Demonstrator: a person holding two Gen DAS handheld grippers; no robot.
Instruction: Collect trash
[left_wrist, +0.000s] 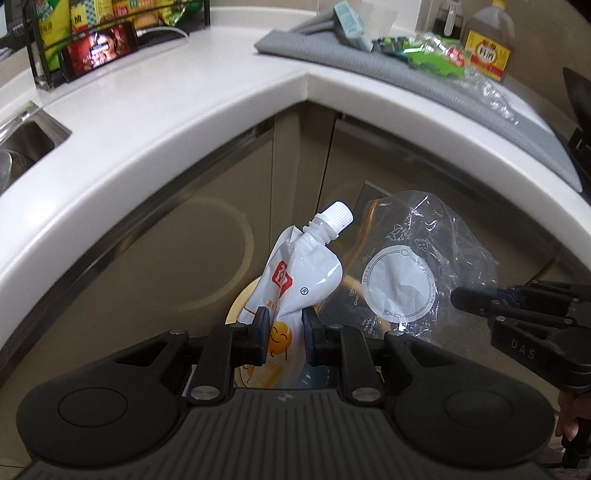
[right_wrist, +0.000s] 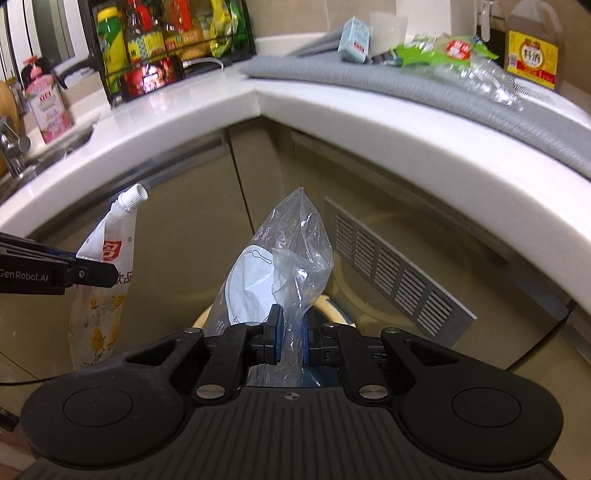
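Observation:
My left gripper (left_wrist: 285, 332) is shut on a white spouted drink pouch (left_wrist: 301, 273) with a white screw cap, held below the counter edge. My right gripper (right_wrist: 291, 338) is shut on a crumpled clear zip bag (right_wrist: 280, 266) with a white round label. Each shows in the other view: the pouch (right_wrist: 110, 258) at the left, the bag (left_wrist: 410, 273) at the right. Both hang above a round bin with a cream rim (left_wrist: 240, 299), also in the right wrist view (right_wrist: 205, 315), mostly hidden by the grippers.
A white L-shaped counter (left_wrist: 184, 110) curves above. On its grey mat (right_wrist: 369, 79) lie green wrappers (right_wrist: 436, 53), clear plastic (right_wrist: 491, 83), a small blue carton (right_wrist: 355, 38) and a brown bottle (right_wrist: 532, 55). A phone (left_wrist: 99, 50), a spice rack and a sink (left_wrist: 26, 136) are left. Cabinet vent (right_wrist: 395, 273).

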